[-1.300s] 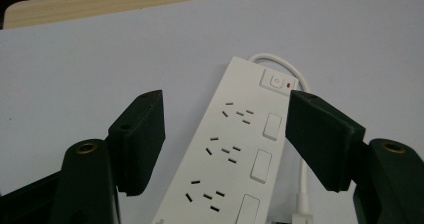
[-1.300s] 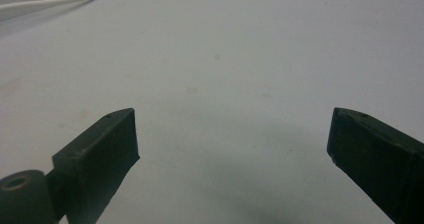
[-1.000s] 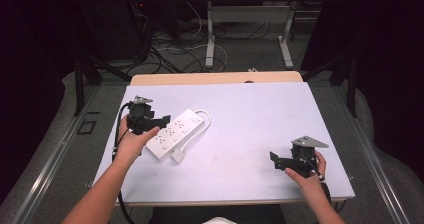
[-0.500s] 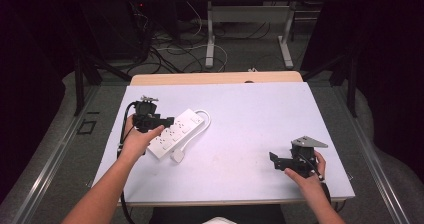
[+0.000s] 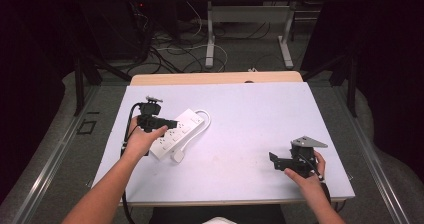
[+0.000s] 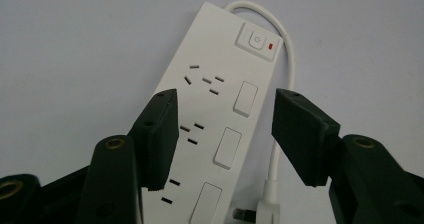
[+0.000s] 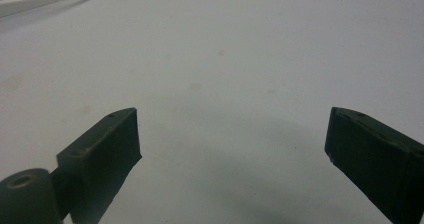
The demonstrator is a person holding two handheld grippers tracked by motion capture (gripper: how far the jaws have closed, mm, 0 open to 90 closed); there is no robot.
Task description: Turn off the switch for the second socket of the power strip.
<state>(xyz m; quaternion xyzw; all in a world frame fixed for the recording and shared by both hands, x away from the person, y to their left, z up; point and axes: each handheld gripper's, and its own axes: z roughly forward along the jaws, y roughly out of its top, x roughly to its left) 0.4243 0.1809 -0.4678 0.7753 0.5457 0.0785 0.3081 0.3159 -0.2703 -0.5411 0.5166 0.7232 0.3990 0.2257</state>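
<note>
- Left gripper (image 5: 172, 122) held over the white power strip (image 5: 176, 133) near the left edge of the desk (image 5: 240, 109), jaws apart and straddling the strip's width, not visibly touching it.
- Power strip lying flat and diagonal on the desk; rocker switches and socket slots facing up, master button with a red light (image 6: 270, 46) at the far end.
- White cord (image 6: 287, 59) looping from the far end back along the strip's side to a plug (image 6: 262, 204) lying just beside the near end.
- Right gripper (image 5: 276, 160) low over bare desk by the near right corner, well apart from the strip, jaws wide apart with nothing between them.
- Grey three-cornered plate (image 5: 309, 142) riding on top of the right gripper.
</note>
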